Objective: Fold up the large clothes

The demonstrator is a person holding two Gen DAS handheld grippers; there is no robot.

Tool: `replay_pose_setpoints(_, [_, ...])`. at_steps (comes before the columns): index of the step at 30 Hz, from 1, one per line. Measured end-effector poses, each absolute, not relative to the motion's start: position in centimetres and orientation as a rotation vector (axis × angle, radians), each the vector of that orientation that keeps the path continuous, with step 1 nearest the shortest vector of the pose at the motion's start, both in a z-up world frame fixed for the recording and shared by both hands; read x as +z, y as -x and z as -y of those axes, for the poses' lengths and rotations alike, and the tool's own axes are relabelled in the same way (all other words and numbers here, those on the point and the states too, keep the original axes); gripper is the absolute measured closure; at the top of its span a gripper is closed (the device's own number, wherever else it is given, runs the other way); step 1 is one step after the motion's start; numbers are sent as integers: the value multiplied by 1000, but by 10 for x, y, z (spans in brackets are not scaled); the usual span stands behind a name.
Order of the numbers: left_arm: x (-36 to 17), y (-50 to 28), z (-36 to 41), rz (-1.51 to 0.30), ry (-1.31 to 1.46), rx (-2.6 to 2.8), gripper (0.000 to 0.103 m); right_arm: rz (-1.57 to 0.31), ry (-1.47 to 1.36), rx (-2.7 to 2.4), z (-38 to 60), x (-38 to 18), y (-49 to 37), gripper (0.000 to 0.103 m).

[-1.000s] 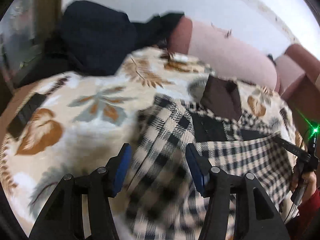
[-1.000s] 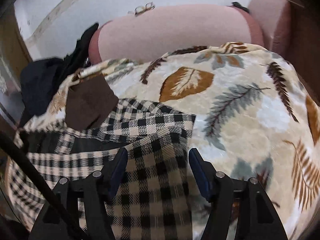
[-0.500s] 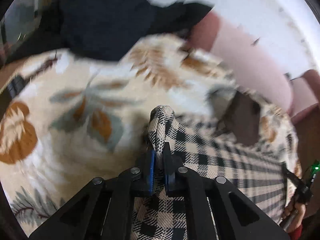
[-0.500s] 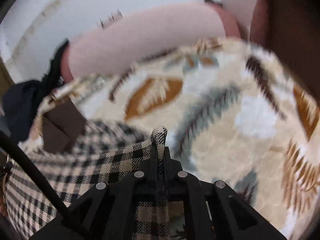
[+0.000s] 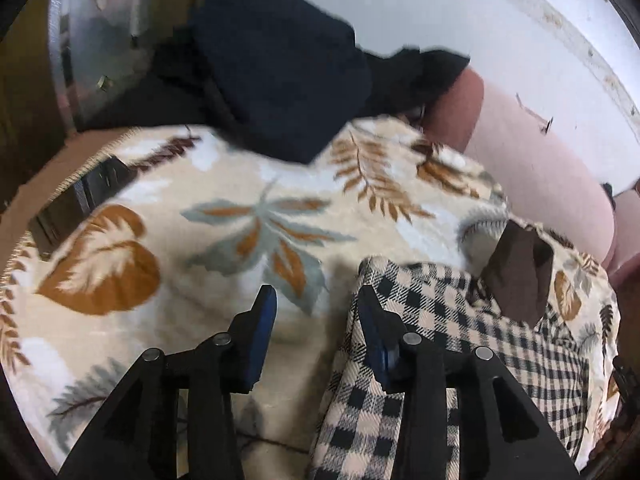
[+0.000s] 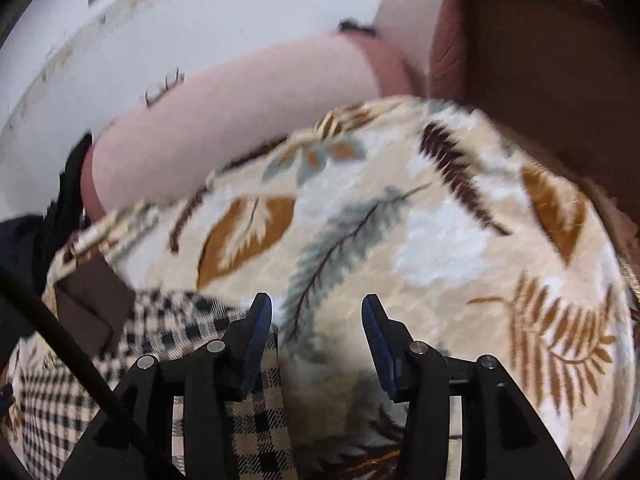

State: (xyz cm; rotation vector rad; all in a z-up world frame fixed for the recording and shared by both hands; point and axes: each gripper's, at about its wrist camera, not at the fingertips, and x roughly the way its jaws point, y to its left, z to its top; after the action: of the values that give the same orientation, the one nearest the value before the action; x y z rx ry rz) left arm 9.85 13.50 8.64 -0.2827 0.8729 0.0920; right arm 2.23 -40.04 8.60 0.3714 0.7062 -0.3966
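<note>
Both tongs are seen open, nothing gripped. Checked garment (image 5: 460, 340) lies right of left tongs (image 5: 316, 320), left of right tongs (image 6: 316, 328).

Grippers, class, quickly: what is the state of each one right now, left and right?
Left gripper: open, holding nothing; the checked garment lies against its right finger.
Right gripper: open, holding nothing, over the leaf-print blanket.

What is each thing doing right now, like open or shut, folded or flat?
left gripper: open, holding nothing.
right gripper: open, holding nothing.
checked shirt: lying partly folded on the blanket.
leaf blanket: spread flat.
dark clothes: heaped at the far edge.
</note>
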Motion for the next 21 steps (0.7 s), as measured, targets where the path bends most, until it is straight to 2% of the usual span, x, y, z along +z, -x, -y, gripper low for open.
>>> replay_pose_setpoints(4, [100,-74,-116,-832,257,11,61,-705,-309,-212,355,95,-15,53])
replay_pose_setpoints(6, [99,-64,-99,-838,244,-69,57,-740,-288,-42,319,92,-12,61])
replay_pose_setpoints(8, [95,-54,-79,-852,226,-165,57,-776,-287,104,289,87,-10,63])
replay_pose_setpoints(13, [57,-41,-37,-940,59,-268,56,-881,-341,438,219,63,2,64])
replay_pose_setpoints(16, [26,-44,-36,-988,-35,-236,56,-945,-374,410,223,34,0,64])
replay_pose_setpoints(17, [22,-42,-38,-954,-59,-258,56,-962,-379,356,236,24,-1,67])
replay_pose_setpoints(18, [22,-40,-39,-937,-82,-260,56,-965,-394,321,251,18,-1,76])
replay_pose_setpoints(19, [22,-38,-39,-926,-103,-254,56,-963,-415,294,266,14,1,95])
replay_pose_setpoints(20, [22,-36,-41,-916,-109,-248,56,-962,-447,276,282,11,2,103])
replay_pose_setpoints(21, [21,-34,-44,-907,-110,-238,56,-955,-513,277,303,7,6,103])
